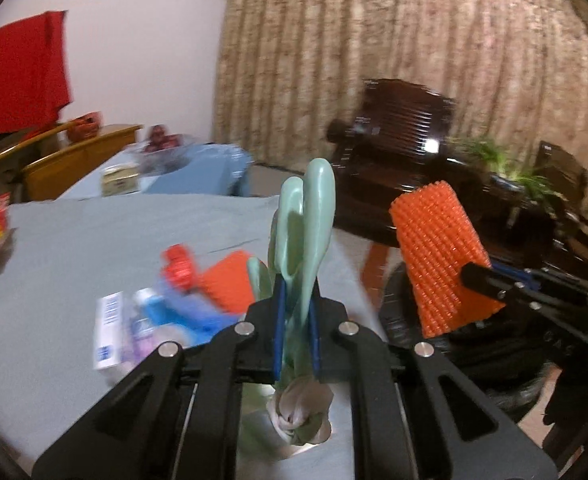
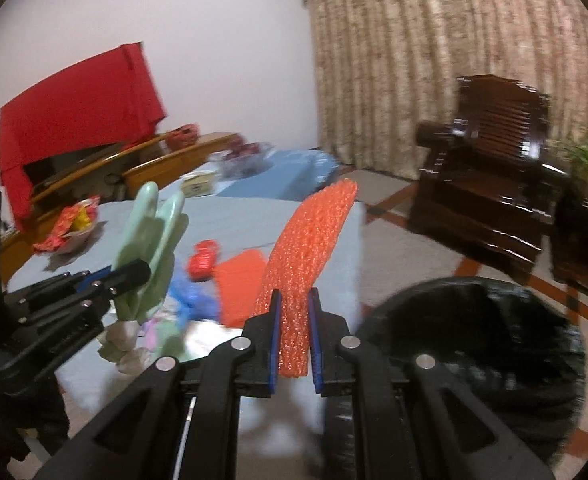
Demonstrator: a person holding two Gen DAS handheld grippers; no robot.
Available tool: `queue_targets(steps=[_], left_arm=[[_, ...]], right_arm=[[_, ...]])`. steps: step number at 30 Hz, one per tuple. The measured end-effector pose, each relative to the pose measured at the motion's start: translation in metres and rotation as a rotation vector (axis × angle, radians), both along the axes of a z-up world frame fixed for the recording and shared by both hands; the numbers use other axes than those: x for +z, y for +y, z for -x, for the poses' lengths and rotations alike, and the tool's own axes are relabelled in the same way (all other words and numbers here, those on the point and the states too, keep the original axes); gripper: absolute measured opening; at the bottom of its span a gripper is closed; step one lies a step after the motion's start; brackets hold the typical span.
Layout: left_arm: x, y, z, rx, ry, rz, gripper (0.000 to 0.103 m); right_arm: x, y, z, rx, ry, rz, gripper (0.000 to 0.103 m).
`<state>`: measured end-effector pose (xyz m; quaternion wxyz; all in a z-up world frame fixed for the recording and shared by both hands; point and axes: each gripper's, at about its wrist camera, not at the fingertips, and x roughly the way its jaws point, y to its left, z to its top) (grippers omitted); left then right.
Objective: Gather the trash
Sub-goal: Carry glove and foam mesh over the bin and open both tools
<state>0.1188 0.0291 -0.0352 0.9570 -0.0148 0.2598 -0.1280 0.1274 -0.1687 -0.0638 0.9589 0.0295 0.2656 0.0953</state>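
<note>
- While both tools hang above the worktop [image 1: 93,240], each carries a piece of trash: the left tool [image 1: 296,328] is clamped narrow on a pale green rubber glove [image 1: 308,216], and the right tool [image 2: 294,332] is pinched tight on an orange foam net sleeve [image 2: 314,240].
- Judging by that, the step in hand is the carry from worktop to bin; the picking-up of these two pieces looks done.
- A black-lined trash bin [image 2: 494,344] stands on the floor just off the worktop's right edge, below and to the right of the right tool.
- Next, each tool needs to come over the bin's mouth before it lets go. The glove is limp and the sleeve very light, so a release too near the rim could leave either draped over it.
- More trash lies near the worktop's right edge: a second orange sleeve [image 1: 229,280], a crumpled red wrapper [image 1: 179,268], something blue [image 1: 181,312] and a white tube [image 1: 107,330].
- Motion blur smears that pile, so the blue item is perhaps a glove or a bag; I cannot tell which.
- Only part of the bin shows in either view, its near rim cut off behind the tools, and its contents cannot be made out.
</note>
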Motion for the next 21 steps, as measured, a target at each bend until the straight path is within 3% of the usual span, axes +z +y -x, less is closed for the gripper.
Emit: queue_targets(steps=[8, 17, 20, 21], left_arm=[[-0.008, -0.107, -0.023, -0.200, 0.019, 0.020, 0.009], [-0.040, -0.202, -0.057, -0.326, 0.099, 0.022, 0.012], [-0.050, -0.212, -0.064, -0.342, 0.126, 0.017, 0.024], [-0.051, -0.212, -0.065, -0.345, 0.131, 0.020, 0.041]], right_arm=[[-0.018, -0.089, 0.017, -0.212, 0.041, 0.056, 0.012], [-0.036, -0.148, 0.016, -0.329, 0.098, 0.040, 0.015], [-0.043, -0.155, 0.018, -0.346, 0.115, 0.045, 0.018], [-0.044, -0.156, 0.019, -0.350, 0.119, 0.046, 0.026]])
